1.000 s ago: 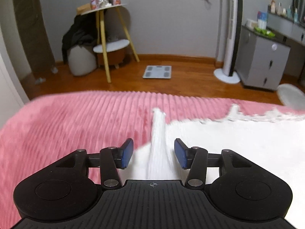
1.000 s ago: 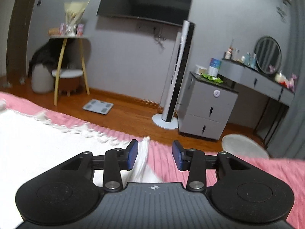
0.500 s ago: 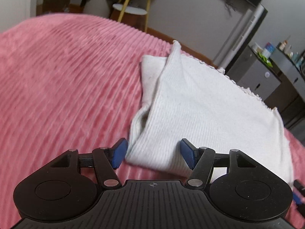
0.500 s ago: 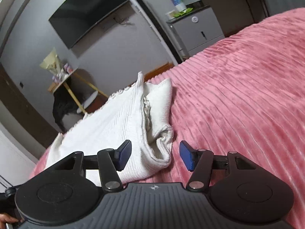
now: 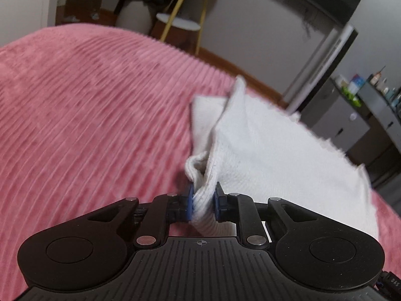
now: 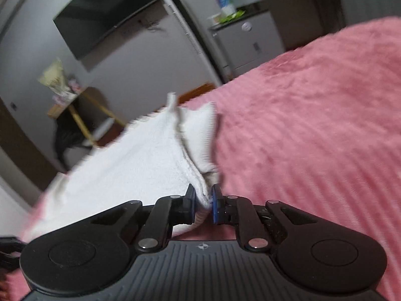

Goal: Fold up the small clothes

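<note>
Two near corners pinched now, left gripper [image 5: 203,202] and right gripper [image 6: 202,207] just clamped shut on the white garment [image 5: 275,150], stretching away across the pink bedspread [image 5: 87,125], long axis left to right.

- Pink ribbed bedspread [image 5: 87,115] spread out ahead of and beneath both tools.
- White knit garment [image 5: 270,150] lying on it, stretching forward from the fingertips, near edge bunched and lifted, far corner raised.

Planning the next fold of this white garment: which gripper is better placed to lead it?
Neither clearly. The left gripper and right gripper have both just closed on near corners of the white knit garment, so lift together.
</note>
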{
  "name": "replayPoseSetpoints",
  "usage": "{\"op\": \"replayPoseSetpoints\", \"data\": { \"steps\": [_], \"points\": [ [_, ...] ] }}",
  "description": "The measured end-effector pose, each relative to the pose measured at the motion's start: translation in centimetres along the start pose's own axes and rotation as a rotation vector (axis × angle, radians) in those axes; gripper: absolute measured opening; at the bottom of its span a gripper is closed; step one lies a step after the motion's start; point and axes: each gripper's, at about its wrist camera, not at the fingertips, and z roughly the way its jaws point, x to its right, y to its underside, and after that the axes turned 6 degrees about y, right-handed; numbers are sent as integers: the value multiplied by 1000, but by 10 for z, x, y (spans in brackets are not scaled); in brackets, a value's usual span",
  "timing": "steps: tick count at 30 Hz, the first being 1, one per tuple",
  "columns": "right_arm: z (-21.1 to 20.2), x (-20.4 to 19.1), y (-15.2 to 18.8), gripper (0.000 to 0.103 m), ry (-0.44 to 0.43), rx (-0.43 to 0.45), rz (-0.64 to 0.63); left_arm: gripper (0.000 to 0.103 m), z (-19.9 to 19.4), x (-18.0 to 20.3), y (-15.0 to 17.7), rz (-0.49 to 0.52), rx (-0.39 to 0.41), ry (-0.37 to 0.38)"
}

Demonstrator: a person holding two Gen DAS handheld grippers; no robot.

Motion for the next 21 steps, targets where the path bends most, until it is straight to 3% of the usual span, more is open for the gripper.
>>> {"op": "replayPoseSetpoints", "data": {
  "steps": [2,4,6,8,11,17,19,21],
  "points": [
    [7,-4,11,15,52,-20,-62,32,9,-5,5,13,-39,-35],
    [2,-7,13,21,66,-2,-102,44,4,-9,3,13,-31,-3],
    [-6,-11,11,47,97,21,-112,78,-3,-15,-1,-13,1,32],
    [-19,-14,10,56,143,95,-124,87,-4,-23,-5,-67,27,100],
    [-31,-20,11,54,199,181,-138,87,11,-26,-12,-128,-13,174],
    [-27,-59,22,31,70,197,-270,89,46,-4,-25,-34,-52,149],
    [-20,-70,31,24,28,165,-298,85,51,1,-29,-20,-53,153],
    [-14,-81,38,23,-1,142,-319,73,57,7,-32,11,-57,128]
  ]
}}
